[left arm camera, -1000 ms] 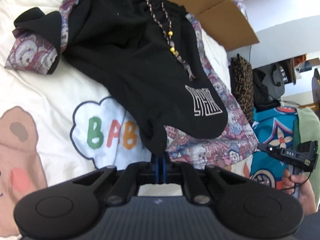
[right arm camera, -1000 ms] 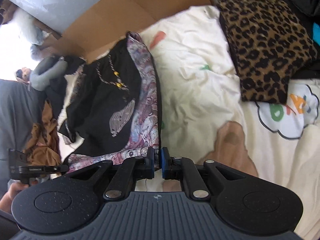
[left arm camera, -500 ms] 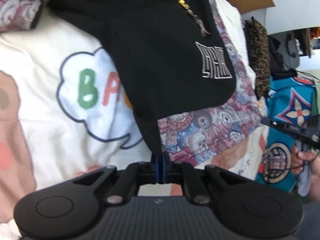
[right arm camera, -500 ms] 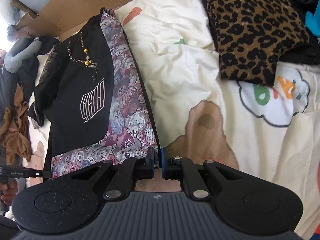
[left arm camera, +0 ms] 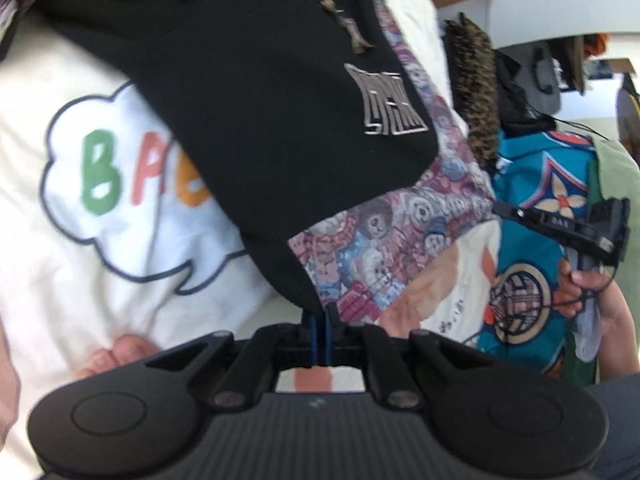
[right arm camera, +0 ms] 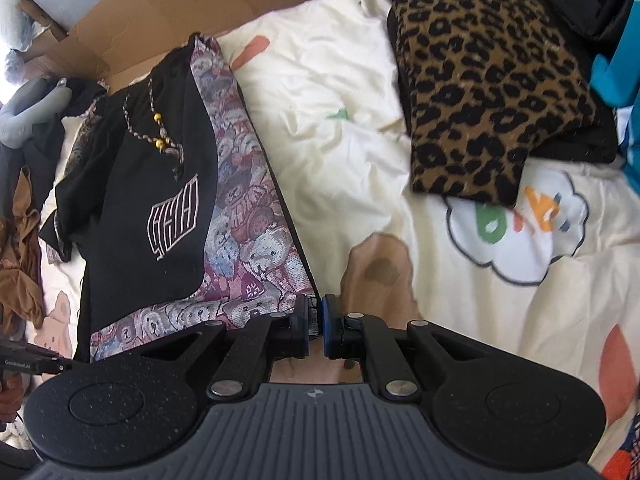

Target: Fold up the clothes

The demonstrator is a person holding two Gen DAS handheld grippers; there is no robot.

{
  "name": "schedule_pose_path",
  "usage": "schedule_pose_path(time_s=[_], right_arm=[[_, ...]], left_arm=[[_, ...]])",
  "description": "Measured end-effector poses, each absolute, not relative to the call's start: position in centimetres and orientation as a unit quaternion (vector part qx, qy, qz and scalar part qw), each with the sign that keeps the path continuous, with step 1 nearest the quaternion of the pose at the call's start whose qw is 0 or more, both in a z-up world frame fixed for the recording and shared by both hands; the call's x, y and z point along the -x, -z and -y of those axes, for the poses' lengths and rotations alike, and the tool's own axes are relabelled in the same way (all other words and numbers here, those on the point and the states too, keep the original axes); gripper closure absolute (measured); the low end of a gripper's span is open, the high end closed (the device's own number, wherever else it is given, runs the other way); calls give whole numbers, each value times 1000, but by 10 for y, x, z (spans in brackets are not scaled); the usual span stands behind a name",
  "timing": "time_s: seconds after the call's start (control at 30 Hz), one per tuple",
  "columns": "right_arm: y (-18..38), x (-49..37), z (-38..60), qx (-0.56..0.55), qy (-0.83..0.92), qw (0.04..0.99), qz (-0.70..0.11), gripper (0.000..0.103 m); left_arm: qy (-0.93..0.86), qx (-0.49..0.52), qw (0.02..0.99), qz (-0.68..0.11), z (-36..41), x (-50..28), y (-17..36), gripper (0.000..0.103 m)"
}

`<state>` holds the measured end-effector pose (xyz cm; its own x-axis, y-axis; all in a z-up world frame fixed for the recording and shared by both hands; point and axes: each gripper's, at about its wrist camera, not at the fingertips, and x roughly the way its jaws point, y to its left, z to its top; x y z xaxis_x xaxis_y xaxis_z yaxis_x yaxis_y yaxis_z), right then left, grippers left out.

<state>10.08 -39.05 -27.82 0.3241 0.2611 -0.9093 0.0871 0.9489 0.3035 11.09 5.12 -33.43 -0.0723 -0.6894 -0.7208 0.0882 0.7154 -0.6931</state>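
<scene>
Cream bedding (right arm camera: 352, 92) printed with a bear and a cloud bubble of coloured letters (left arm camera: 104, 168) covers the bed, with a cardboard sheet (right arm camera: 224, 4) at 12 o'clock in the right wrist view and a leopard-print cushion (right arm camera: 488, 92) at 2 o'clock. Black shorts (right arm camera: 148, 208) with a beaded drawstring (right arm camera: 160, 136) and a line-drawn logo lie on a bear-patterned garment (right arm camera: 248, 236), spread from 9 to 11 o'clock of that view. The right hand-held gripper (right arm camera: 316, 320) is nearly closed, its blue-padded fingers pinching the near corner of the bear-patterned garment. In the left wrist view the left hand-held gripper (left arm camera: 319, 320) has its fingers pressed together on a corner of the black shorts, which rise from it toward 12 o'clock, slightly blurred. At 3 o'clock there, a person's hand (left arm camera: 592, 292) grips the other tool's handle beside turquoise patterned fabric (left arm camera: 536, 248).
</scene>
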Motion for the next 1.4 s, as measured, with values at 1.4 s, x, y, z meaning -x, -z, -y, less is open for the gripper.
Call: schedule_pose_path(time_s=[1.4], right_arm=[[307,-117,382,-82,-12,805,-587,91]], left_arm=[[224,148,710,-651,-88,-133,343,68]])
